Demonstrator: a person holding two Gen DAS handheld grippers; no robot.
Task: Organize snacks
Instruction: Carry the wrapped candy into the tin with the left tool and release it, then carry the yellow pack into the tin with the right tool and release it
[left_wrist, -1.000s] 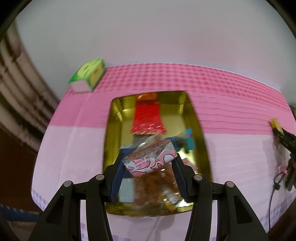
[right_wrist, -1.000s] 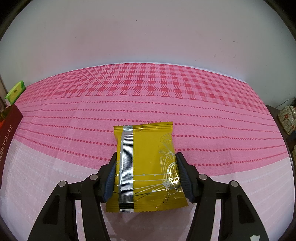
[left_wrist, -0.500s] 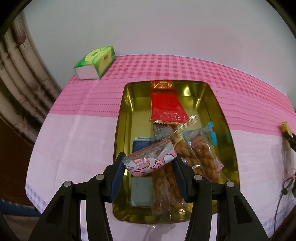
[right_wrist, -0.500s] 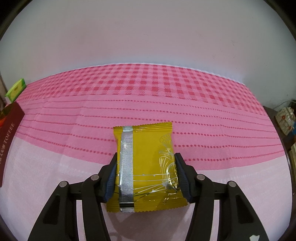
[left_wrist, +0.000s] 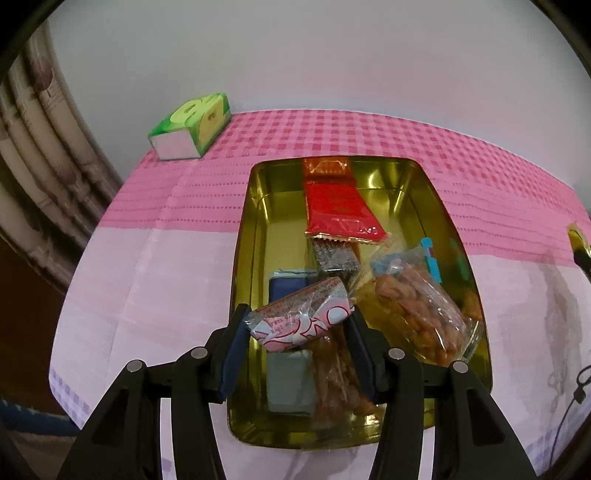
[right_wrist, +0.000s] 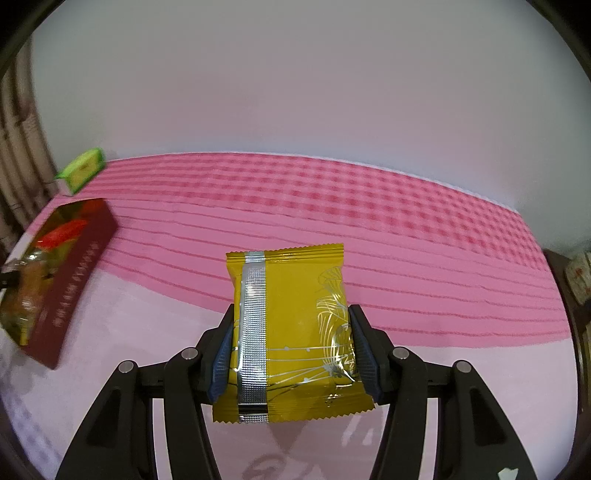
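We see left gripper (left_wrist: 300, 325) easing apart around a red-white packet (left_wrist: 301, 319) above the gold tin (left_wrist: 242, 258); right gripper (right_wrist: 290, 345) clamps a yellow packet (right_wrist: 291, 332).

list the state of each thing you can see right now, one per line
left gripper: jaws opening, red-and-white snack packet between them
red-and-white snack packet: held above the tin
gold tin: lid off, several snacks inside
red packet: lying flat in the tin
bag of nuts: lying in the tin
right gripper: shut on yellow packet
yellow packet: sealed, held above the tablecloth
green box: closed, on the tablecloth
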